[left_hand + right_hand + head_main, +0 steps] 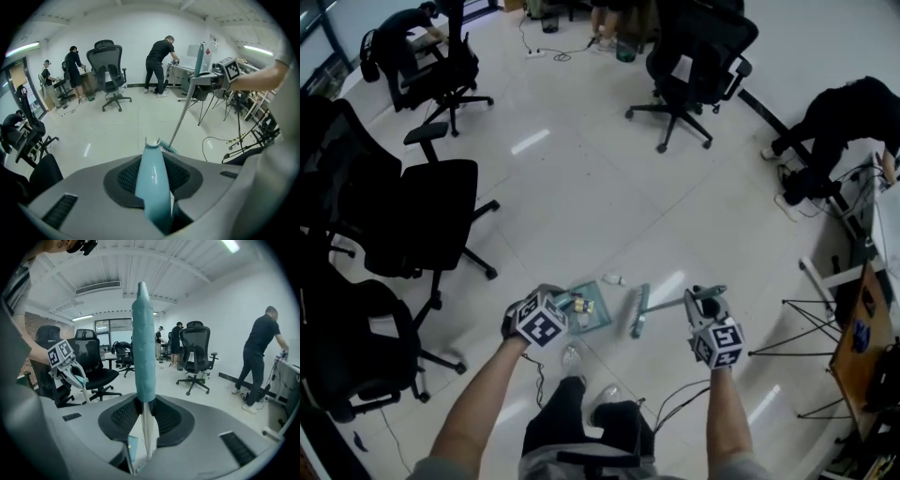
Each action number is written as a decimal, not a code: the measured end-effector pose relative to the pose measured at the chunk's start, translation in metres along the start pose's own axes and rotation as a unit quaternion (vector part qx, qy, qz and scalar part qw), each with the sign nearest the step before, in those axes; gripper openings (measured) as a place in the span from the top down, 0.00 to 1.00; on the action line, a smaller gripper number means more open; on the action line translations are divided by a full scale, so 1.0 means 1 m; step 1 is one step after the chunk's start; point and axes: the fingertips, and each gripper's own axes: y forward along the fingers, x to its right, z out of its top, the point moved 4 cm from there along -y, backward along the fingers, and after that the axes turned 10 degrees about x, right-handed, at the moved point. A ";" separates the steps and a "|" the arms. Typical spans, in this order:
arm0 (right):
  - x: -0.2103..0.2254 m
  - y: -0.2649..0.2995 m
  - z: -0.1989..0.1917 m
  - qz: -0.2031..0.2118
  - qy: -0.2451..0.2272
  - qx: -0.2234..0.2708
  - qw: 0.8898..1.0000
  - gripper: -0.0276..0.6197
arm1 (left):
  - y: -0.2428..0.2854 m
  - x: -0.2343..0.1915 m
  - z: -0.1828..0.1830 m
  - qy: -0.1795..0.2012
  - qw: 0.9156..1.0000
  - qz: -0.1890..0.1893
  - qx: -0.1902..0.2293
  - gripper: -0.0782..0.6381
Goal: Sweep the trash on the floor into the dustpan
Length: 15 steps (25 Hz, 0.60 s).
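The broom [639, 311] slants up from its head beside the dustpan [592, 317] into the clenched right tool [706, 300]; the left tool [563, 304] grips the dustpan, office chair [431, 216] nearby.

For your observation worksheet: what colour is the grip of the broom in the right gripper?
Light teal; the broom grip shows best in the right gripper view.

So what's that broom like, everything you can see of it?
The broom has a long, narrow teal brush head, a thin pale shaft that looks metal, and a teal grip on top. It slants from the head, low by the floor just right of the dustpan, up to the right gripper, whose jaws are closed on it where grip meets shaft. Whether its bristles touch the floor I can't tell.
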 end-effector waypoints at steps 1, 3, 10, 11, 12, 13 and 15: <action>0.003 0.010 0.004 -0.002 -0.009 -0.002 1.000 0.82 | 0.001 -0.008 0.001 -0.004 1.000 0.003 0.003 0.73; 0.012 0.032 0.008 0.001 -0.022 -0.001 1.000 0.82 | 0.003 -0.022 0.008 -0.008 1.000 0.007 0.009 0.73; 0.033 0.103 -0.017 0.047 -0.060 -0.019 0.997 0.82 | 0.026 -0.039 0.031 -0.024 0.999 0.024 0.013 0.74; 0.029 0.112 -0.023 0.060 -0.067 -0.025 0.996 0.82 | 0.030 -0.041 0.032 -0.031 0.999 0.027 0.014 0.74; 0.025 0.121 -0.030 0.075 -0.073 -0.032 0.994 0.82 | 0.033 -0.042 0.031 -0.037 0.999 0.030 0.016 0.74; 0.020 0.129 -0.038 0.091 -0.076 -0.040 0.992 0.82 | 0.036 -0.042 0.031 -0.043 0.998 0.033 0.018 0.74; 0.012 0.140 -0.050 0.123 -0.072 -0.048 0.989 0.82 | 0.039 -0.043 0.030 -0.056 0.997 0.039 0.022 0.74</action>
